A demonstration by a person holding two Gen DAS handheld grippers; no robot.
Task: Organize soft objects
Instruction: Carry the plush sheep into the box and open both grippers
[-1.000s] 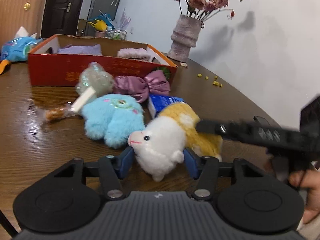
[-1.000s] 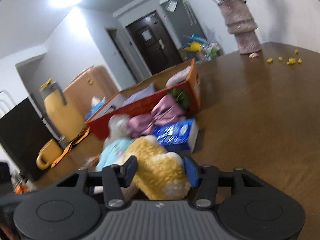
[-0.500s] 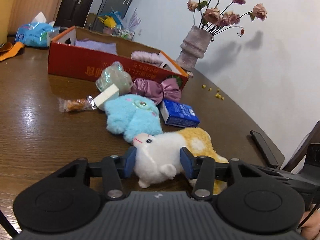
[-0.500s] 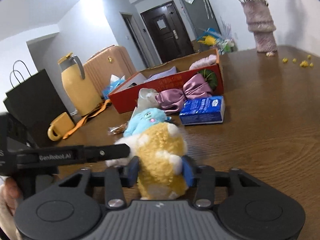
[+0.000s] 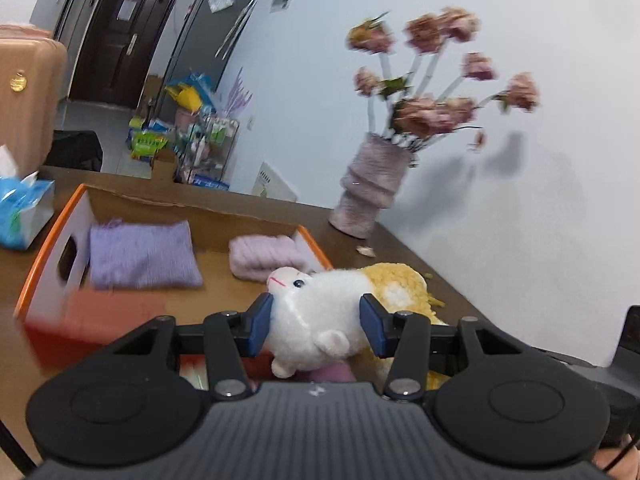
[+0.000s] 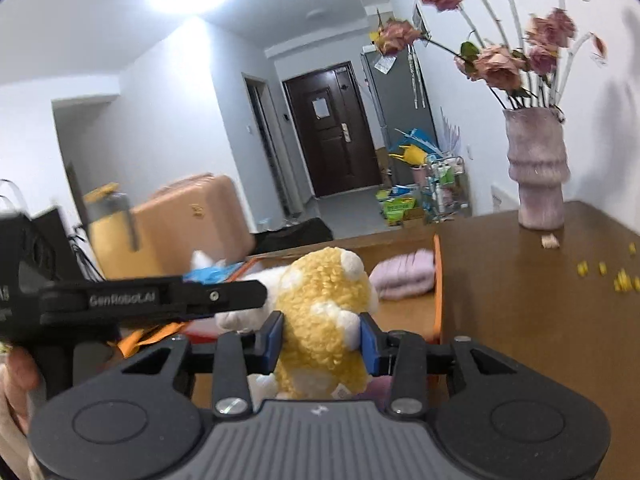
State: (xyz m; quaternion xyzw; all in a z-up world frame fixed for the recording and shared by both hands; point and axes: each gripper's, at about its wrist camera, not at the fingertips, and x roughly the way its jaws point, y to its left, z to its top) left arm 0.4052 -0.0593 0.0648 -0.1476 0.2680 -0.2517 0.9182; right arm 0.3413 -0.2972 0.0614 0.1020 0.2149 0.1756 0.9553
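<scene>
**A:** Both sets of jaws are clamped on the same plush toy (image 5: pixel 320 316). The left gripper (image 5: pixel 316 322) pinches its white head at lower centre of the left wrist view. The right gripper (image 6: pixel 322 340) squeezes its yellow body at lower centre of the right wrist view. The toy hangs in the air, at the near edge of the red box (image 5: pixel 52 240).

**B:** What could go wrong from here?

**A:** I'd judge three things. Two grips on one soft body could stretch it if the hands drift apart. If one lets go early, the toy could swing and drop on the table (image 6: pixel 520 320) instead of inside. The frames are also blurred, which suggests fast motion, so a finger could clip the cardboard wall.

**B:** What does each view show that the other doesn't?

**A:** Going left to right in the left wrist view: a tissue pack (image 5: pixel 24 212) at the left edge, a purple cloth (image 5: pixel 140 256) lying in the box, a pink knitted roll (image 5: pixel 268 256) beside it, then the vase (image 5: pixel 372 192) at right. The toy's face shows only here. The right wrist view shows, at left, the other gripper's arm reaching across, then the pink roll, and at far right yellow crumbs (image 6: pixel 616 276) on the table.
</scene>
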